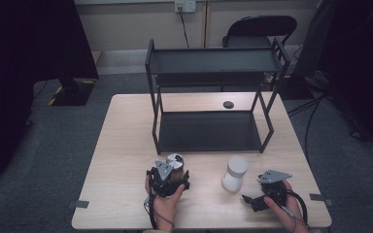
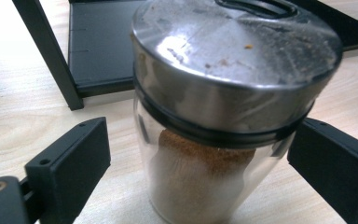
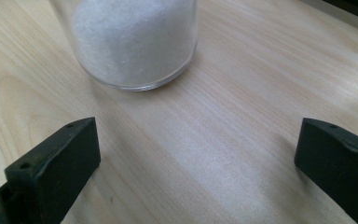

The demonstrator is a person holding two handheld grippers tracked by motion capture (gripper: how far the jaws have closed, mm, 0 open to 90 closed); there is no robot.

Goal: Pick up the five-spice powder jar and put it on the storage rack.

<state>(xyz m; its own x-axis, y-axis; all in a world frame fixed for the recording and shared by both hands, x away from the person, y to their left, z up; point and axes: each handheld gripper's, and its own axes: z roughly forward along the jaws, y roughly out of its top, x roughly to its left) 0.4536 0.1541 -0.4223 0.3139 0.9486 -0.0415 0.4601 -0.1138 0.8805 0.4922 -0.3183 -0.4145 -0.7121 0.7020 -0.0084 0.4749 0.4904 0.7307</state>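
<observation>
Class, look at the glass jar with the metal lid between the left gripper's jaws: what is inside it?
The glass jar holds brown powder, heaped partway up. The metal lid covers the top, hiding whatever lies directly beneath it.

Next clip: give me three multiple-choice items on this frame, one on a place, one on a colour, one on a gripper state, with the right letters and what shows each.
1. Where does the brown-spice jar stand?
A. on the rack's top shelf
B. on the table, between the left gripper's jaws
C. on the floor

2. What colour is the powder in the jar ahead of the right gripper?
A. white
B. green
C. red

3. How do the right gripper's jaws stand?
A. shut on the jar
B. shut on nothing
C. open, nothing between them

Key: 1 B, the left gripper view shows the jar on the wooden table between both jaws of the left gripper, in front of the black rack. 2 A, the right gripper view shows white grains through clear glass. 3 C, the jaws stand wide apart over bare wood, the jar beyond them.
</observation>
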